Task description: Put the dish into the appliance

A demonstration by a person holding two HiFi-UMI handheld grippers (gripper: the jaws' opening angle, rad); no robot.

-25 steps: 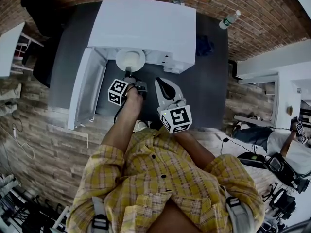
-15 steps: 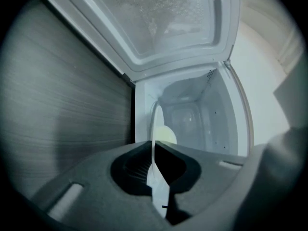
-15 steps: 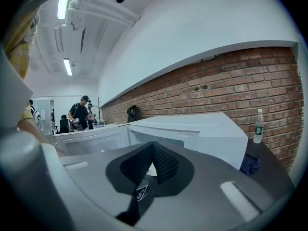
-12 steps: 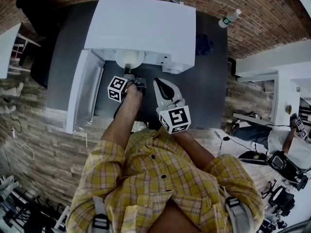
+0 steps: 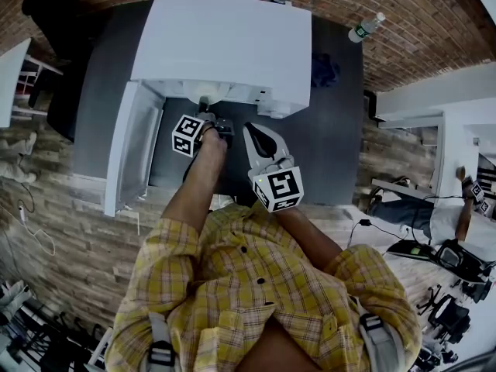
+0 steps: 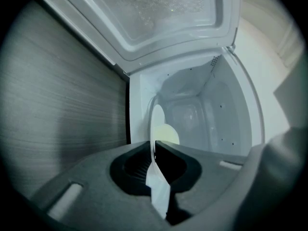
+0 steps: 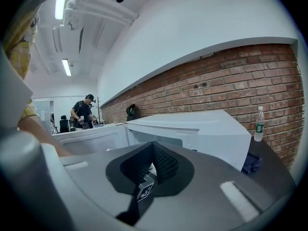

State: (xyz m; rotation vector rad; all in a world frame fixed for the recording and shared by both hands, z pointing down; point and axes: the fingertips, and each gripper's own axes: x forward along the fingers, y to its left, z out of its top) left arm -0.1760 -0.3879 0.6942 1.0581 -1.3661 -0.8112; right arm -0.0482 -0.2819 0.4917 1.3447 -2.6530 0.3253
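Clamping the dish (image 6: 158,189) by its near rim in the left gripper (image 6: 154,146), plate running straight ahead into the open appliance (image 6: 202,114) at the table's (image 5: 333,130) far left corner, with the right gripper (image 7: 153,150) closed on nothing, farther back.

The person wears a yellow plaid shirt (image 5: 256,285) crossed with thin brown and white lines, with small dark buttons down the front and sleeves that end above bare forearms. Grey straps (image 5: 159,353) with black buckles lie over it at seven and five o'clock of the head view. The right gripper (image 5: 250,129) has a pale grey shell, black ribbed pads and, at its five o'clock end, a white cube (image 5: 279,190) printed with black square markers.
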